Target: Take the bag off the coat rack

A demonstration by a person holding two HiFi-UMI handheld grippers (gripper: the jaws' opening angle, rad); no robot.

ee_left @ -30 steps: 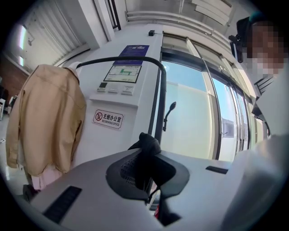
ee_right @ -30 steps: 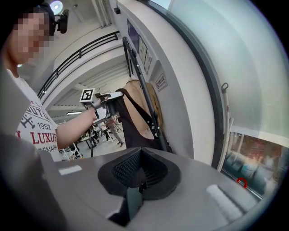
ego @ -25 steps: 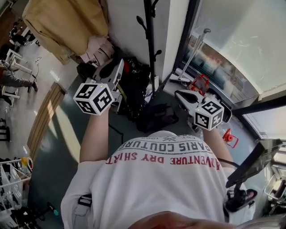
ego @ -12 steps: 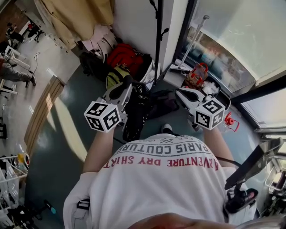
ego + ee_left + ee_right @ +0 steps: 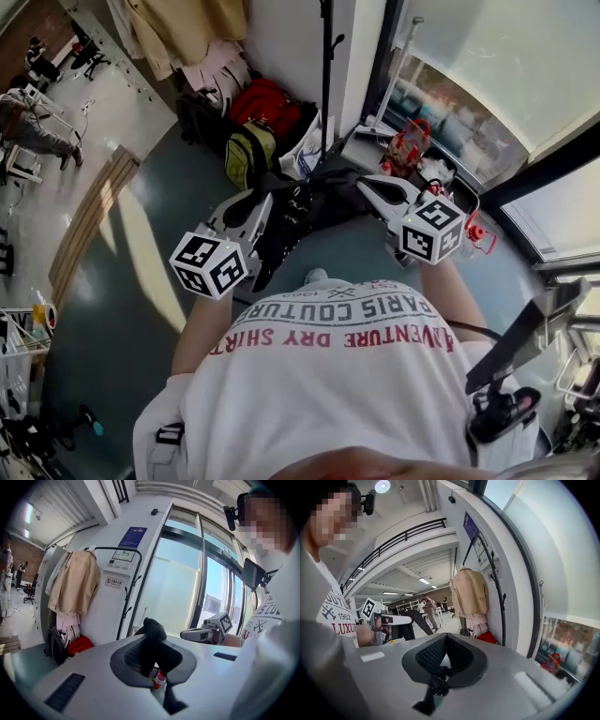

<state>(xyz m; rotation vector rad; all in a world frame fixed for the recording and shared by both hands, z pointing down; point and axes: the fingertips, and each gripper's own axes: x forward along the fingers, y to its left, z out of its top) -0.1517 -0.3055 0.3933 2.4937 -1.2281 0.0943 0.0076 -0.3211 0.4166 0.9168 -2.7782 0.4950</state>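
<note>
Cloth of the black bag [image 5: 286, 230] sits pinched in your left claw [image 5: 265, 199], left of centre in the head view. That claw is clenched on a dark fold, which rises out of its grip in the left gripper view. From there the bag runs rightward and slightly up the frame, so its long axis lies across between your two hands. It hangs just under the lower end of the coat rack [image 5: 326, 84] pole at top centre and looks clear of it. Your right claw [image 5: 367, 186], right of centre, appears clenched on a dark scrap of the bag's strap at its throat. Both hands are at the bag, and the left has more of it. The rack's hooks are cut off at the top edge. The bag's underside is hidden behind the left claw.
</note>
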